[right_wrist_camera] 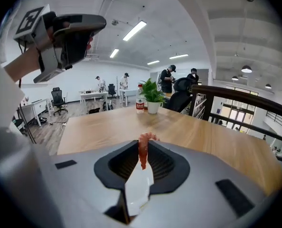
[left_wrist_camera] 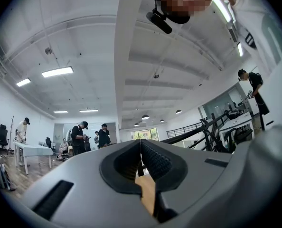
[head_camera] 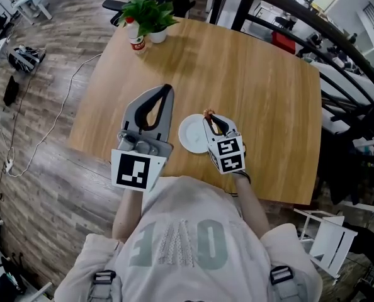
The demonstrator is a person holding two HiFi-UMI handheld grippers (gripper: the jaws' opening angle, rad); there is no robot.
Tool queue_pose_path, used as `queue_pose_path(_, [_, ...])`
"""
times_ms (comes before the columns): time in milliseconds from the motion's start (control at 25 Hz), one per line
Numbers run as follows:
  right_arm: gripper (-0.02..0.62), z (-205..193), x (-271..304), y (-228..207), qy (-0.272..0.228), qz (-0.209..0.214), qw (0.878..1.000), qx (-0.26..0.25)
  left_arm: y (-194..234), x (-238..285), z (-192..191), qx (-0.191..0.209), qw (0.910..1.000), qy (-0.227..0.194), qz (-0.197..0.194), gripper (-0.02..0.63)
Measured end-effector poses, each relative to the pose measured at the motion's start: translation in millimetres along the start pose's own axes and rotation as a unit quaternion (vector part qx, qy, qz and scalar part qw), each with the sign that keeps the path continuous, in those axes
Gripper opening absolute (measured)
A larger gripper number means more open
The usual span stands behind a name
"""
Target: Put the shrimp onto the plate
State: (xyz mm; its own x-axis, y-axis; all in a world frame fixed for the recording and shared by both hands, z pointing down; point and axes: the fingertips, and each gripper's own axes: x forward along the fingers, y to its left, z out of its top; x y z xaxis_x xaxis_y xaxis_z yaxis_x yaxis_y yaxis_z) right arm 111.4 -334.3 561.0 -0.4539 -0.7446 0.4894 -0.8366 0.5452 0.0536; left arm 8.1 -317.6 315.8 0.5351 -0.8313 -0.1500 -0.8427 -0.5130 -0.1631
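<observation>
Head view: one plate, one shrimp — right gripper clamps it (left gripper closed, empty).

Right edge of plate behind right gripper; much of shrimp between its jaws.

The table shows me a pale honey wood grain, and the plate is plain white. The shrimp reads orange-red, a little pinker at its curled end. The left gripper and the right gripper are both matte grey with black ribbed pads, and each carries black-and-white square markers. The plant is bright green in a white pot. The bottle seems to have a red label, though it's small from here. The floor is grey-brown planking.
</observation>
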Motion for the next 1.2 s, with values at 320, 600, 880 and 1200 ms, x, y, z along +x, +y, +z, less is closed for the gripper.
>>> queue_pose_path(320, [0.064,-43,18,8,0.053,0.009,0.999,0.001,-5,2,-6,-0.008,0.9999,0.005,-0.007,0.011])
queue_pose_path(600, [0.064,-69,30,12,0.094,0.019,0.995,0.016,-3,4,-7,-0.009,0.9999,0.007,-0.008,0.011])
queue_pose_path(880, [0.064,-89,38,17,0.124,0.035,0.991,0.02,-3,2,-12,-0.009,0.9998,0.014,-0.005,0.011])
queue_pose_path(1200, [0.064,-91,39,13,0.117,0.039,0.991,0.048,-5,5,-16,-0.009,0.9997,0.02,-0.008,0.011])
